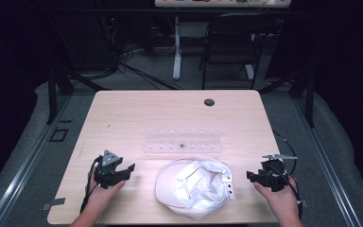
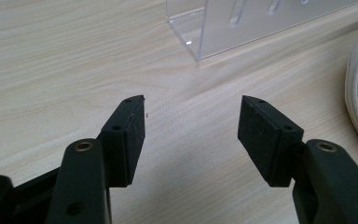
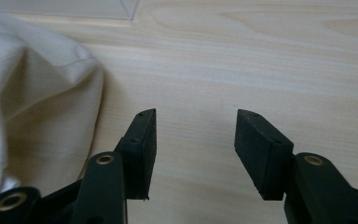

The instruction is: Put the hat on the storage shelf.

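Where the dark room ends, a wooden table [image 1: 123, 113] bears a white cap [image 1: 194, 187]

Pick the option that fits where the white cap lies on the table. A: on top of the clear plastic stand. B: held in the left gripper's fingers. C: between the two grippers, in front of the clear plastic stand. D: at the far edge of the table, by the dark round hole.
C: the white cap rests on the table between the left gripper and the right gripper, just on the person's side of the clear plastic stand; both grippers are open and empty.
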`<state>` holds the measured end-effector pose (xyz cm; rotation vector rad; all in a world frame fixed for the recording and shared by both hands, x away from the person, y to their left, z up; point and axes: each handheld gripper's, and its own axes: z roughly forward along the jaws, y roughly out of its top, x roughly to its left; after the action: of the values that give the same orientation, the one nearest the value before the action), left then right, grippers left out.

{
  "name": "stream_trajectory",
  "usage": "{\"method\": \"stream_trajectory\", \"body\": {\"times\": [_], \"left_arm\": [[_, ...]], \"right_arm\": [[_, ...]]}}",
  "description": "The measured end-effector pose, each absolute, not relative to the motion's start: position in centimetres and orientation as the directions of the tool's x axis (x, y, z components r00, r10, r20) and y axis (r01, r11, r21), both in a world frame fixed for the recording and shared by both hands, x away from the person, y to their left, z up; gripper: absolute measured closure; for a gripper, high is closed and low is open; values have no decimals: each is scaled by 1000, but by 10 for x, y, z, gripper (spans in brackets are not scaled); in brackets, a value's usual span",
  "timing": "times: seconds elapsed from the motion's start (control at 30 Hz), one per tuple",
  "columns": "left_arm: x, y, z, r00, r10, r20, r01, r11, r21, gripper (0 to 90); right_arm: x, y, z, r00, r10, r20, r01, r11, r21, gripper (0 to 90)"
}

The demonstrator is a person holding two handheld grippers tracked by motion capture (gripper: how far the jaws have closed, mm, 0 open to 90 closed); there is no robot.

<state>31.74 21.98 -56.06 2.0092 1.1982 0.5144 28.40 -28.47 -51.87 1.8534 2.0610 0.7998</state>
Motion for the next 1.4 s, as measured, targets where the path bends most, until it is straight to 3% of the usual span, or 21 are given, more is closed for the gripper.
{"method": "stream_trajectory", "body": {"times": [0.4,0.63,0.97,1.4], "left_arm": [[316,217,-562,495,869,-25,582,-310,752,417],[317,217,-563,499,866,-23,585,-317,747,417],[317,216,-565,499,866,-26,588,-317,744,416],[317,214,-566,505,863,-24,588,-323,742,416]], "right_arm": [[291,-281,-502,-180,965,189,884,75,461,485],[298,-274,-494,-161,955,249,933,66,353,529],[306,-264,-481,-135,938,320,963,49,263,512],[302,-246,-473,-144,899,413,975,58,212,501]]}}
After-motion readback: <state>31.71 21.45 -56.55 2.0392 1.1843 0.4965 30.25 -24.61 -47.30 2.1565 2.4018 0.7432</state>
